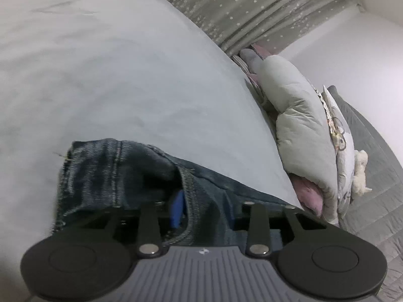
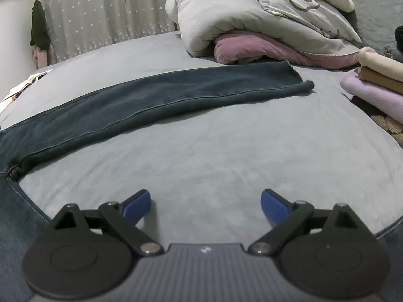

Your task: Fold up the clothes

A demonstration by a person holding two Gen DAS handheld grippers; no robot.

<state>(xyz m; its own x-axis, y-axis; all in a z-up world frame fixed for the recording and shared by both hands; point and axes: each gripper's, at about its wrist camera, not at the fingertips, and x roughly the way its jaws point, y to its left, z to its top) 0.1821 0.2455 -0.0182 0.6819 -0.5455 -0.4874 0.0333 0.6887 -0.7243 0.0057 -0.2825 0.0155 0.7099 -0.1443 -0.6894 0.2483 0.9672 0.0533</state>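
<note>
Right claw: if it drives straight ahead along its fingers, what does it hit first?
Likely bare bed sheet: the right claw is open and empty, low over it. Beyond that lies the jeans leg stretched across the path, then the folded duvet. Depth is hard to judge through the fisheye.

A grey bed (image 2: 201,151) fills the frame. Dark jeans (image 2: 151,98) lie flat across its middle; rolled quilts (image 2: 226,20) sit at upper right, and folded clothes (image 2: 375,85) are stacked at the right edge.
</note>
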